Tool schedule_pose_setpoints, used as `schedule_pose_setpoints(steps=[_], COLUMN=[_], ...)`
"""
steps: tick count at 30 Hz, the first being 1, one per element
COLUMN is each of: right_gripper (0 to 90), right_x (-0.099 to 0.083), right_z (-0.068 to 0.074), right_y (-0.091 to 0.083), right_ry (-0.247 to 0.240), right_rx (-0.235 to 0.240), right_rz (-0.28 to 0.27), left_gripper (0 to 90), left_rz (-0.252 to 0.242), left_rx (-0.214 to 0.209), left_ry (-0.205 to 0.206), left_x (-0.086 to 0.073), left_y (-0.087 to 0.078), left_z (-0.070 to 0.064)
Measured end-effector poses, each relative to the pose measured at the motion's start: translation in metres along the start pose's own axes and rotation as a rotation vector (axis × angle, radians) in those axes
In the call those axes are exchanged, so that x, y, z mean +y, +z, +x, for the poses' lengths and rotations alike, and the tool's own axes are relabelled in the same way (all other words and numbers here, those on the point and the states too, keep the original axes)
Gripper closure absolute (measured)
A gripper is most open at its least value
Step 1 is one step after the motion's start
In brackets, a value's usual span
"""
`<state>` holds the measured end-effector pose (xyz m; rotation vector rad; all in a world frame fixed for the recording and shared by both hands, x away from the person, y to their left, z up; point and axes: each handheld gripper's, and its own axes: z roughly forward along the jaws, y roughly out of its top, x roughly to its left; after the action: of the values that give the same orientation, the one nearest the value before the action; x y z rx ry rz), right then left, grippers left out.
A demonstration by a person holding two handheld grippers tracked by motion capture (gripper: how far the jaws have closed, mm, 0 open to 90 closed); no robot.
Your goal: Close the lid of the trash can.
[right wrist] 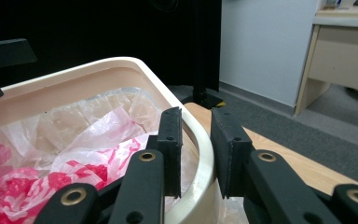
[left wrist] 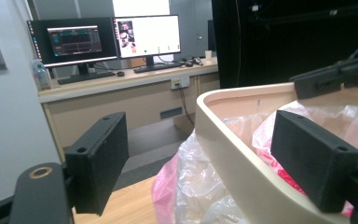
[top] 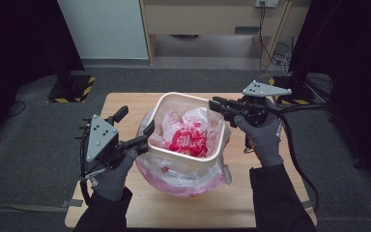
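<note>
**Both grippers at bin rim, bag inside**

Left gripper (top: 134, 129) sits at the 9 o'clock side of the cream bin (top: 186, 153), jaws spread wide. In the left gripper view one jaw hangs outside the bin over the table edge, the other is over the inside, above the pink-and-clear plastic bag (left wrist: 200, 186); the bin rim (left wrist: 233, 154) runs between them, not pinched.

Right gripper (top: 221, 107) is at the bin's 2 o'clock corner. In the right gripper view its jaws straddle the rim (right wrist: 200, 140), one inside, one outside, close together with the wall between them; whether they actually press the wall, cannot tell.

Bin stands upright at the centre of the wooden table (top: 125, 104). Bag lines the inside, crumpled red-printed film bunched at the middle (top: 189, 137), and more clear and pink film spills outside around the bin's base from 6 to 9 o'clock (top: 174, 179).

Both hands wear grey gloves, left hand (top: 113, 176), right hand (top: 265, 137). Monitors on a desk (left wrist: 107, 42) far behind in the left gripper view.
</note>
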<state>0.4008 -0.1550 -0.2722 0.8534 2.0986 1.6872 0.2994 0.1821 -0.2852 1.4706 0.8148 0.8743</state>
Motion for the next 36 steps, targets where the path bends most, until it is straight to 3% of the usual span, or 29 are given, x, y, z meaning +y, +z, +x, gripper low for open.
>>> schedule_pose_setpoints(steps=[4,8,10,12,15,19,22,23,28,32,36], right_gripper=[75.4,74.7,66.2,61.1,54.5,49.9,47.7,46.6,49.7,53.5,55.5], right_x=[-0.004,-0.005,-0.006,-0.006,-0.004,-0.001,-0.004,-0.006,-0.014,-0.020,-0.030], right_z=[0.000,0.000,0.001,0.001,0.001,0.000,0.000,0.000,0.002,0.003,-0.001], right_y=[0.006,0.005,0.004,0.002,-0.001,-0.002,0.002,0.004,0.008,0.012,0.015], right_ry=[-0.056,-0.044,-0.036,-0.012,0.020,0.028,-0.012,-0.030,-0.056,-0.090,-0.038], right_rx=[-0.013,-0.011,-0.015,-0.016,-0.018,-0.079,-0.128,-0.134,-0.148,-0.175,-0.156], right_rz=[0.037,0.027,0.008,-0.025,-0.088,-0.161,-0.129,-0.143,-0.171,-0.156,-0.189], left_gripper=[18.3,19.2,20.0,20.5,20.3,18.6,18.6,18.6,19.5,20.0,20.2], left_rz=[0.029,0.036,0.063,0.048,0.031,0.033,0.030,0.030,0.042,0.059,0.051], left_rx=[0.004,0.005,0.008,-0.006,-0.017,-0.016,-0.016,-0.016,-0.012,-0.025,-0.032], left_ry=[0.012,0.007,0.014,-0.012,-0.009,-0.010,-0.016,-0.016,-0.018,-0.071,-0.091], left_x=[0.002,0.000,-0.004,-0.008,-0.009,-0.009,-0.010,-0.010,-0.010,-0.015,-0.021], left_y=[0.003,0.005,0.009,0.010,0.010,0.011,0.011,0.011,0.012,0.014,0.014], left_z=[0.000,0.000,-0.001,0.000,0.000,0.000,0.000,0.000,-0.001,0.001,0.001])
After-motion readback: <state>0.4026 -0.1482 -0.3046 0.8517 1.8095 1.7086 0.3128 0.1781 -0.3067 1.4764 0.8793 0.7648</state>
